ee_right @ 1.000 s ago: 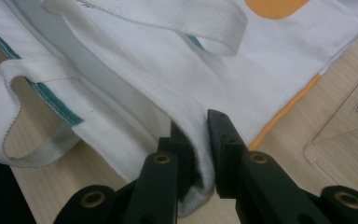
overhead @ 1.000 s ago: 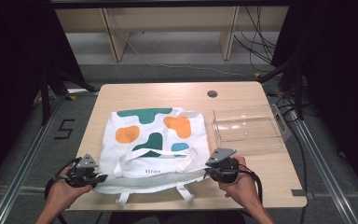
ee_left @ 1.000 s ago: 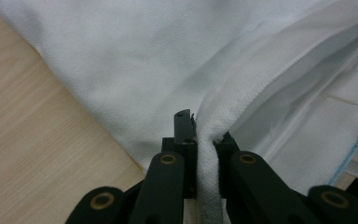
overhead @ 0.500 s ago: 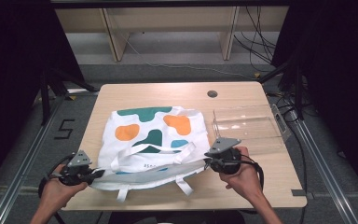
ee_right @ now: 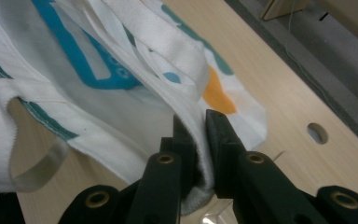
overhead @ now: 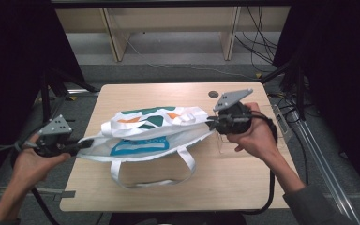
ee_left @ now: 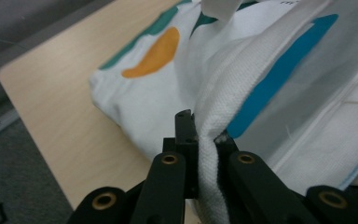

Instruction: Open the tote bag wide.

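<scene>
A white tote bag [overhead: 154,133] with teal, orange and blue patches hangs stretched between both grippers above the wooden table [overhead: 243,183], its mouth gaping toward me. My left gripper [overhead: 85,145] is shut on the bag's left rim corner [ee_left: 209,135]. At the right, my right gripper [overhead: 210,123] is shut on the other rim corner [ee_right: 198,135], held higher. One white strap [overhead: 154,176] droops in a loop onto the table; another strap [ee_right: 168,44] lies over the bag's top.
A clear plastic tray [overhead: 281,129] sits at the table's right edge, behind my right hand. A round hole [overhead: 213,94] marks the table's far side. Dark stands and cables flank the table; shelving legs stand beyond it.
Both grippers have lifted the bag's rim corners off the table and pulled them apart, the right one rising more. The bag has gone from lying flat to hanging with its mouth spread.
</scene>
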